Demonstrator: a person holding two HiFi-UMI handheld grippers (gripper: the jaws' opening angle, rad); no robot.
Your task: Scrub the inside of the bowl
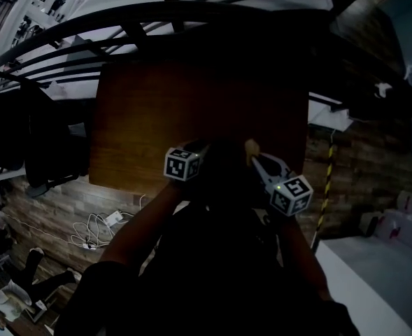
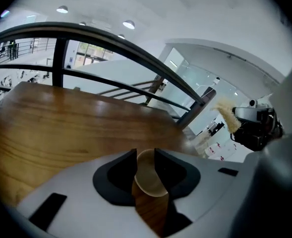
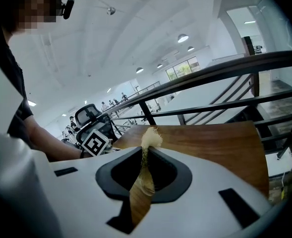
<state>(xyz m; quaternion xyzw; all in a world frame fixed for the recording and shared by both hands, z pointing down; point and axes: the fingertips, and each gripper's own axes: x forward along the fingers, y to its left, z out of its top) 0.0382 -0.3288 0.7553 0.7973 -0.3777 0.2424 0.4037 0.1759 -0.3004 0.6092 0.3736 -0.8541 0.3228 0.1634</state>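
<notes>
In the left gripper view, a small light-wood bowl (image 2: 148, 180) stands on edge between my left gripper's (image 2: 146, 155) jaws, which press on its wall from both sides, just above the wooden table (image 2: 61, 128). My right gripper (image 3: 146, 155) is shut on a tan fibrous scrubber (image 3: 150, 138) whose frayed tip sticks up past the jaws. The left gripper view also shows that scrubber (image 2: 227, 114) and the right gripper's dark body at the right. In the dark head view both grippers, left (image 1: 204, 150) and right (image 1: 259, 161), are close together at the table's (image 1: 157, 117) near edge; the bowl is hard to make out there.
A dark metal railing (image 2: 136, 48) runs behind the table's far edge. A black office chair (image 3: 88, 115) stands to the left. Cables (image 1: 97, 229) lie on the floor by the table's left corner. A striped yellow-black post (image 1: 327, 180) stands at the right.
</notes>
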